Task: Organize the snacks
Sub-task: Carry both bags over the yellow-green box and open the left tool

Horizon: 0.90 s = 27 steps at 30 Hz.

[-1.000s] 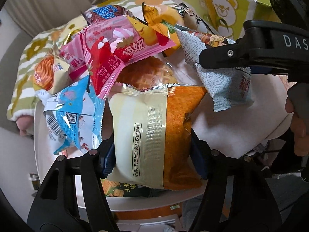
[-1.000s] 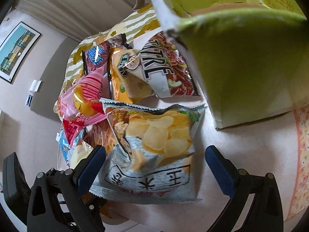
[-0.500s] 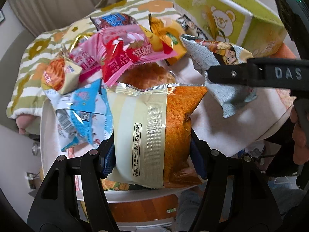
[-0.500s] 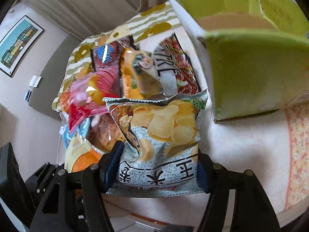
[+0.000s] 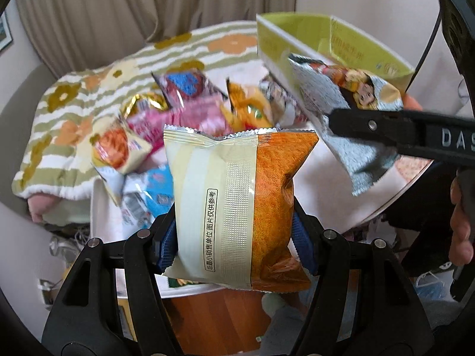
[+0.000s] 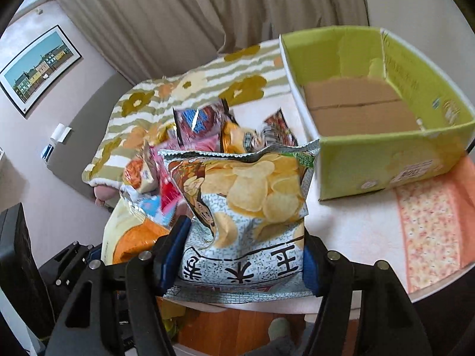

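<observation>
My left gripper [image 5: 234, 237] is shut on a cream and orange snack packet [image 5: 237, 204] and holds it above the table. My right gripper [image 6: 237, 255] is shut on a grey bag of potato chips [image 6: 246, 207], also off the table; the same chips bag [image 5: 350, 109] and the right gripper's arm show at the right of the left wrist view. A pile of other snack packets [image 5: 184, 112] lies on the round table behind. The green cardboard box [image 6: 386, 136] stands open and empty at the right.
The round white table [image 6: 356, 225] carries an orange patterned mat [image 6: 433, 219] at its right edge. A striped flower blanket [image 5: 89, 95] lies behind the table, with curtains beyond. A person's hand [image 5: 460, 216] grips the right gripper's handle. Wooden floor shows below the table edge.
The right gripper closed from wide open onto the chips bag. Both grippers rose with their packets off the table, and the views tilted up toward the box and curtains.
</observation>
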{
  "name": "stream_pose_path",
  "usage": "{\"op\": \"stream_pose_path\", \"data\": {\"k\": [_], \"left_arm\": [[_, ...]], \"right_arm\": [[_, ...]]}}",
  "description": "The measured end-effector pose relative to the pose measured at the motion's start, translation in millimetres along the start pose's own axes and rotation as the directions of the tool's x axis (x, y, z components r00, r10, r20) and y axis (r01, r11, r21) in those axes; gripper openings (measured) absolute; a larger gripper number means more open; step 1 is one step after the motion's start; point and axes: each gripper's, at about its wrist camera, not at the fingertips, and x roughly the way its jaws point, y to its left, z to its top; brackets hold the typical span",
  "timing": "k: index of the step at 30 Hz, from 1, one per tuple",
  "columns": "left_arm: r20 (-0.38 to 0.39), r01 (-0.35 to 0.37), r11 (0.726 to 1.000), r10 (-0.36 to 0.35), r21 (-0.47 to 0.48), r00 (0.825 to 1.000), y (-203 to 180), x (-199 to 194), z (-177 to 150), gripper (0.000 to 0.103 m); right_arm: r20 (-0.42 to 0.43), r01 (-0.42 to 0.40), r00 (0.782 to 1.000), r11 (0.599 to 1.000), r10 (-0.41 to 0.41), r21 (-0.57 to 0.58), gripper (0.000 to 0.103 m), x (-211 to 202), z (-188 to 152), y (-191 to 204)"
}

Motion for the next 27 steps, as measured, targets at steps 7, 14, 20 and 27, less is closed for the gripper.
{"op": "stream_pose_path", "data": {"k": [7, 14, 20, 27], "left_arm": [[0.100, -0.009, 0.999, 0.006, 0.032, 0.995, -9, -22, 37, 0.062], [0.153, -0.020, 0.999, 0.013, 0.042, 0.988, -28, -15, 100, 0.062], [0.143, 0.026, 0.999, -0.028, 0.019, 0.989, -59, 21, 168, 0.062], [0.068, 0.100, 0.995, -0.099, -0.016, 0.993, -109, 81, 230, 0.062]], "right_arm": [[0.099, 0.028, 0.995, 1.000, -0.028, 0.000, 0.062, -43, 22, -4], [0.171, 0.064, 0.984, 0.997, -0.057, -0.033, 0.062, -59, 71, -34], [0.192, 0.091, 0.978, 0.994, -0.076, -0.067, 0.062, -57, 117, -75], [0.166, 0.114, 0.981, 0.991, -0.101, -0.072, 0.062, -43, 160, -130]]}}
